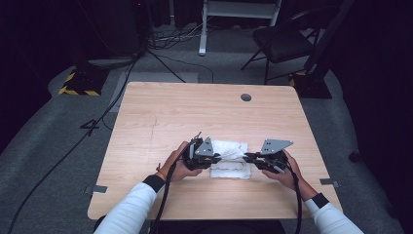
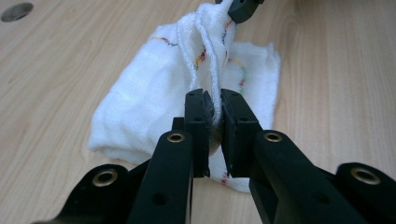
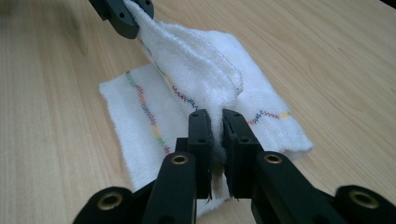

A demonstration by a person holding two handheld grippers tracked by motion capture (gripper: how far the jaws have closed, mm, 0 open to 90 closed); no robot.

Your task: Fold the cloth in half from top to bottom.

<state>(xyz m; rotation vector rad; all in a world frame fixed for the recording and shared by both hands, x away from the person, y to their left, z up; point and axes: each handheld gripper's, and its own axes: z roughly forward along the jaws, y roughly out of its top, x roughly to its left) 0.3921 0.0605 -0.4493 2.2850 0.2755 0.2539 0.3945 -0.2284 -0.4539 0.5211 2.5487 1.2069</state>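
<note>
Cloth [image 1: 229,158]: white, with coloured zigzag stitching, lying mid-table between both hands, its top layer lifted.
Left gripper [image 2: 214,109]: jaws clamped on a bunched edge of the cloth.
Right gripper [image 3: 214,122]: jaws pinched on the opposite edge, lifted fabric stretched between the two.
Table [image 1: 170,112]: light wood, round hole near far edge.
Chair [image 1: 285,41]: beyond the table.
</note>
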